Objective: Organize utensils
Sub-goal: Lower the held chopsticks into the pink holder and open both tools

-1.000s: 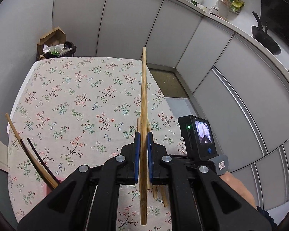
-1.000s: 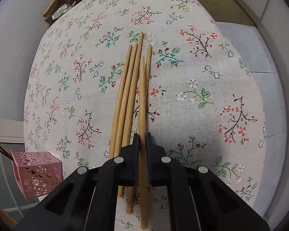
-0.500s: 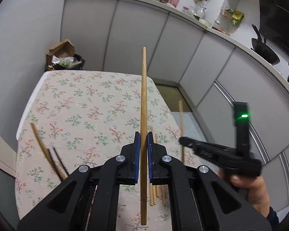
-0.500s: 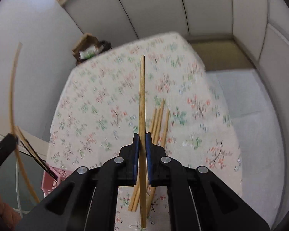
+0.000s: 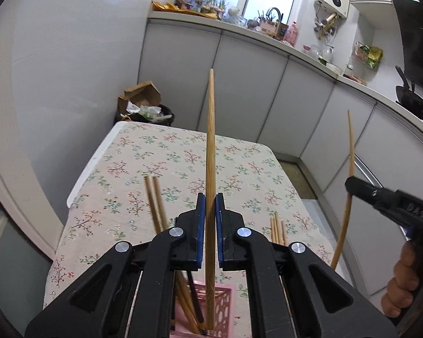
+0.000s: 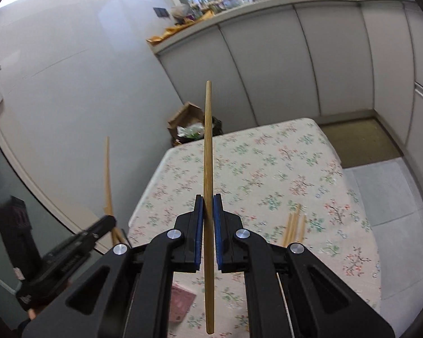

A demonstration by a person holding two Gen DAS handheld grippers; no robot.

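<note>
Left gripper (image 5: pixel 210 219) is clamped on one wooden chopstick (image 5: pixel 210 146), blue fingers (image 5: pixel 200 219) pressed to both sides, stick upright along the fingers. Its lower end hangs over the pink basket (image 5: pixel 222 307), tip near the rim; can't tell if it touches. The basket holds two more wooden chopsticks (image 5: pixel 154 202) leaning left, plus dark sticks (image 5: pixel 196 304).

Right gripper (image 6: pixel 208 219) is closed on a second chopstick (image 6: pixel 208 152), also upright, held above the counter (image 6: pixel 268 169) with its floral cloth. In the left view it sits at the right edge, well apart from the basket, its chopstick bowed by the lens.

Loose chopsticks (image 6: pixel 294 226) lie bunched on the cloth beside the right gripper. A corner of the basket shows below the right fingers. A trash bin (image 5: pixel 146 111) with cardboard stands past the far end of the counter.
</note>
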